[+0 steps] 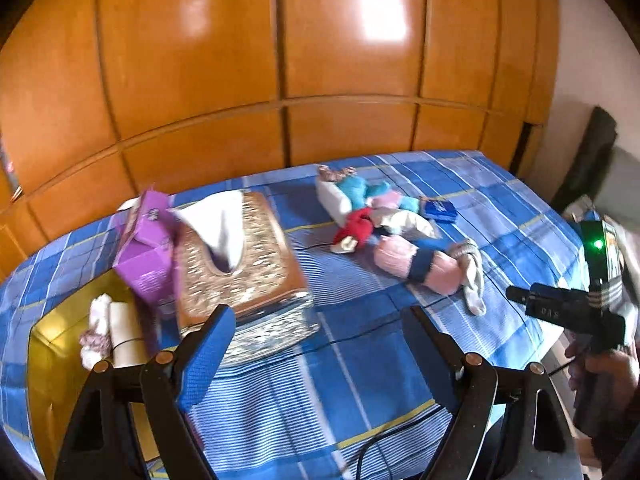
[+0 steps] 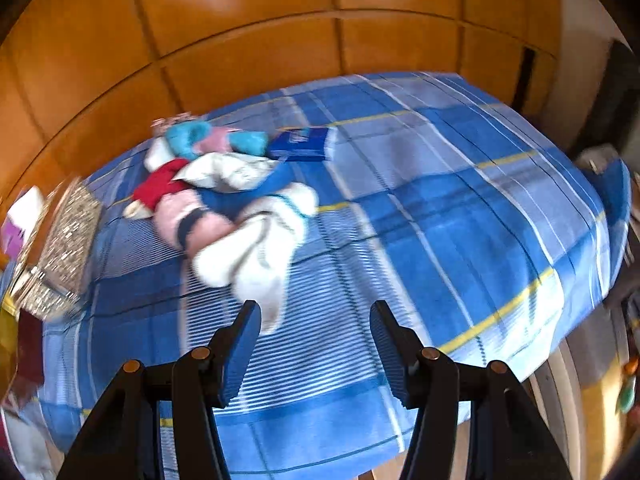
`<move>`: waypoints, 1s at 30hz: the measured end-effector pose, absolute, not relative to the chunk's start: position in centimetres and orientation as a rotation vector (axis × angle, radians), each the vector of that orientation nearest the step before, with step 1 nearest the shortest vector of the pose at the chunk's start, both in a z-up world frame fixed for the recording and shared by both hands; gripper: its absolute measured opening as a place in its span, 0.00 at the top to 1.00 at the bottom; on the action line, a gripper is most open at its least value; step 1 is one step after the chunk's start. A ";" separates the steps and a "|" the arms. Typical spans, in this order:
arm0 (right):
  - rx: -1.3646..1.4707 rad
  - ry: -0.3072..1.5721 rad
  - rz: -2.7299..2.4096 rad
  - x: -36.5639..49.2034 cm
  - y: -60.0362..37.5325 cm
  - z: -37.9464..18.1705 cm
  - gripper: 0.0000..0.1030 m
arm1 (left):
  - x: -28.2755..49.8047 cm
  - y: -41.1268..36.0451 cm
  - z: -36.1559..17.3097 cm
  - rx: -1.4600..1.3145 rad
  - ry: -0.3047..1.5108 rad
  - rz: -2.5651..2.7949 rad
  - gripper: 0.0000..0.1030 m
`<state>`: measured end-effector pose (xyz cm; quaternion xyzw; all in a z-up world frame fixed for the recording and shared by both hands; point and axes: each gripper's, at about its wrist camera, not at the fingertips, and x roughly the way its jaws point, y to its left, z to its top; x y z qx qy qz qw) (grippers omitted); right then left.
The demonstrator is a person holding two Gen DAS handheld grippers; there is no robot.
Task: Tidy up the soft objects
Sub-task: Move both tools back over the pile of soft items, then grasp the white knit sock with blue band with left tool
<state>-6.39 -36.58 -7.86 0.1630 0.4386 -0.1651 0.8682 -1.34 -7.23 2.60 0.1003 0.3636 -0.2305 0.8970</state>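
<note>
Left wrist: one tissue box [image 1: 240, 256], one purple carton [image 1: 146, 252]; both grippers' jaws apart, empty.

Motion blur across the right wrist view: white socks [image 2: 256, 256] smeared, edges indistinct. Woven tissue box [image 2: 60, 248] streaked and partly cut off at left edge. Purple carton [image 1: 146, 252] blurred in left wrist view, print unreadable. Small blue packet [image 1: 440, 211] too small to read. Soft pile [image 1: 372, 216] overlapping, individual pieces not separable. Yellow container [image 1: 44, 360] partly hidden behind gripper arms.
</note>
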 end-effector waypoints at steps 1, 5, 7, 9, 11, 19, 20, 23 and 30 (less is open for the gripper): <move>0.356 0.918 -0.357 -6.5 -37.0 -8.0 0.44 | -1.3 -7.8 2.5 0.215 0.760 -0.496 0.17; 0.406 0.925 -0.397 -7.1 -38.5 -8.5 0.44 | -0.8 -10.8 1.8 0.240 0.773 -0.557 0.18; 0.414 0.923 -0.421 -7.2 -39.0 -8.4 0.44 | -0.3 -12.3 1.1 0.254 0.800 -0.587 0.25; 0.424 0.923 -0.434 -7.4 -39.4 -8.4 0.44 | 0.0 -14.1 0.3 0.270 0.833 -0.633 0.29; 0.435 0.916 -0.453 -7.6 -39.8 -8.3 0.44 | 0.4 -16.2 -0.4 0.282 0.854 -0.686 0.33; 0.491 0.929 -0.472 -8.0 -41.2 -9.1 0.44 | 1.9 -25.2 -1.8 0.386 0.872 -0.835 0.42; 0.495 0.931 -0.475 -8.0 -41.3 -9.2 0.44 | 2.4 -26.7 -2.4 0.408 0.886 -0.838 0.42; 0.511 0.934 -0.483 -8.1 -41.8 -9.4 0.44 | 3.3 -29.9 -3.8 0.467 0.922 -0.859 0.41; 0.554 0.944 -0.497 -8.4 -42.8 -10.1 0.44 | 5.5 -34.8 -8.7 0.584 1.016 -0.825 0.41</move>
